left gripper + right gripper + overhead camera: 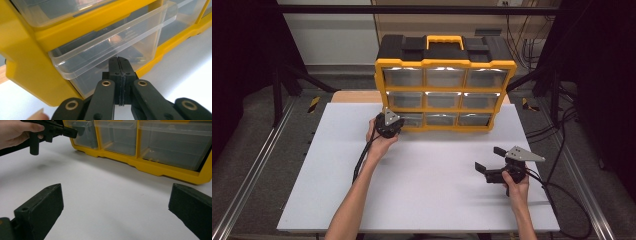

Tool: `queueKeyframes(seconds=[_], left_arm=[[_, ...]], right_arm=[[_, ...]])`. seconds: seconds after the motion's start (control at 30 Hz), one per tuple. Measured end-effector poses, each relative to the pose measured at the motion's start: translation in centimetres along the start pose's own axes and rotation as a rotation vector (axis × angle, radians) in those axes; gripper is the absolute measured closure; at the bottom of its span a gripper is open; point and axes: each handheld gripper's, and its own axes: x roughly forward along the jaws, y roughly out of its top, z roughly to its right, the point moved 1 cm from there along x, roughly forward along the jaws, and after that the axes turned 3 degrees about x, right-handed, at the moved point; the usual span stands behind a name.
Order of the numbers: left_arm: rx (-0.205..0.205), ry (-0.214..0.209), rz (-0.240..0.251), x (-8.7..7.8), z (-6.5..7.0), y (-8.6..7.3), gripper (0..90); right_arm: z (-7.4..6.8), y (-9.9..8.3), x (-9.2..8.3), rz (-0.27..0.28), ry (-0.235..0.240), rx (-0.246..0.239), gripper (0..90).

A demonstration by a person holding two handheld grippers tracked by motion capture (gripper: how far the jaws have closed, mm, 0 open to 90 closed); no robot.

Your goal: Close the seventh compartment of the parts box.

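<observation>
Both hands [379, 145] low, seemingly level.

The organiser [445, 90] has a bright yellow frame, a black top and a yellow handle. Its drawers are of clear plastic without colour, and they look grey where the dark inside shows through. Just in front of the left claw [119, 65] is the bottom-left drawer [110, 55], clear as well, with the yellow frame around it. The left claw is black (with small brass-coloured rings at its joints). The right claw [490, 158] is matt black and carries a light grey plate on top. Under both claws the worktop [422, 190] is plain white, with no pattern.
</observation>
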Motion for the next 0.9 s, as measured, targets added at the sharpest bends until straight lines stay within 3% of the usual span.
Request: queueKeyframes(seconds=[0.9], left_arm=[[0.001,0.005,-0.008,0.62,-0.67,-0.37,89.4]], right_arm=[[0.00,0.00,-0.02,-0.001,-0.001,-0.001,0.5]])
